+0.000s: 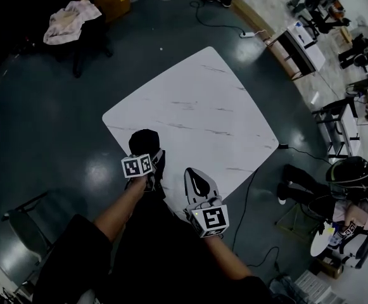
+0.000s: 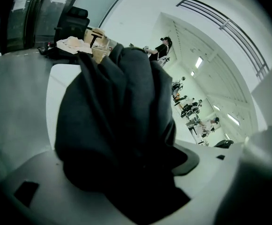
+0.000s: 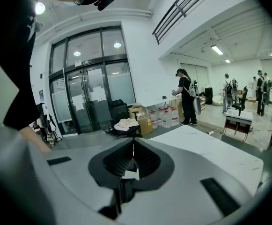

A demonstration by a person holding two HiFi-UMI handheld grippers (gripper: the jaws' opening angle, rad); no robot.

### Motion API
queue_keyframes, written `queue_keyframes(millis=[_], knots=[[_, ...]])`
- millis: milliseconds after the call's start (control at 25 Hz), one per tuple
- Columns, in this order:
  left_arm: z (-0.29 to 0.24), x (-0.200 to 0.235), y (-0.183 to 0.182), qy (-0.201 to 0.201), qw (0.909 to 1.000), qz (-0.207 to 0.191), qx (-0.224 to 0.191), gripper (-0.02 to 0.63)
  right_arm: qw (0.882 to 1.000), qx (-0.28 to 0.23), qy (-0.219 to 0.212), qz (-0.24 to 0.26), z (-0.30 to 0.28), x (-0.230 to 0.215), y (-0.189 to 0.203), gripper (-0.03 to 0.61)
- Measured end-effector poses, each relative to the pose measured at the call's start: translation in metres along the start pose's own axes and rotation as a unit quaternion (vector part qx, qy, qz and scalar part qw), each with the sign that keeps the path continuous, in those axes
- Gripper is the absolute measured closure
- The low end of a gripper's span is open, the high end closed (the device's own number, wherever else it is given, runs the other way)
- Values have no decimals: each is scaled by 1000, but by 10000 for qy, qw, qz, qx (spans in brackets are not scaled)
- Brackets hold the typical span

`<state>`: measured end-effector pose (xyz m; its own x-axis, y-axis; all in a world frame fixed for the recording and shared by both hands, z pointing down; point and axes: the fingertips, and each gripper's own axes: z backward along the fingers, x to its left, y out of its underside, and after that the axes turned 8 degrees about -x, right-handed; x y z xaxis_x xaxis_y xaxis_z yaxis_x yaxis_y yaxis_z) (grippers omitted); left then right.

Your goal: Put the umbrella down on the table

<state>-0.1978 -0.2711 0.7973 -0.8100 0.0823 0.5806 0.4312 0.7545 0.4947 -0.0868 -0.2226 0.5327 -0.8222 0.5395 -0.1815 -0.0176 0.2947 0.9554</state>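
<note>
Black folded umbrella (image 1: 144, 143) clamped in left tool (image 1: 151, 167), above near edge of white marble bench (image 1: 196, 106).
Long axis running forward out of the jaws, toward the bench; dark fabric bunched in soft folds; contact with the surface impossible to tell. Just beside, right tool (image 1: 199, 183) with jaws together on nothing; lowering likely for the left one.

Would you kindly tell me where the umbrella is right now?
In the head view the umbrella is left of centre, clamped in the left hand-held gripper at the near corner of the white table.
</note>
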Motion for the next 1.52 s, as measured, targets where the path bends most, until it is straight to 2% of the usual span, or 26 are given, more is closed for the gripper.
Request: queue_keyframes(millis=[160,320,480,720,920,1120,1200,1320,1520], knots=[[-5,14,1,-29,9997,258,30,250,9999,17,169,2,3,-6,0,563],[-3,2,-7,207,9998,78,-21,251,9998,32,196,-23,3,-8,1,563],[2,-4,-9,241,9997,84,-49,251,9998,48,197,-48,4,-5,3,562],[20,-11,-15,339,9981,499,-140,251,9995,38,306,-33,11,0,6,563],[33,-9,-16,215,9993,168,-247,250,9988,-63,457,-156,27,4,11,563],[35,-13,-6,172,9995,-42,-274,250,9984,-138,425,-353,58,4,16,563],[38,-12,-1,111,9994,-84,-308,250,9986,-152,332,-382,67,3,20,563],[49,-14,14,50,9995,-21,-300,250,9989,-292,-61,-348,79,11,11,563],[84,-40,41,65,9983,-93,-565,251,9973,-570,-451,-129,119,18,-4,563]])
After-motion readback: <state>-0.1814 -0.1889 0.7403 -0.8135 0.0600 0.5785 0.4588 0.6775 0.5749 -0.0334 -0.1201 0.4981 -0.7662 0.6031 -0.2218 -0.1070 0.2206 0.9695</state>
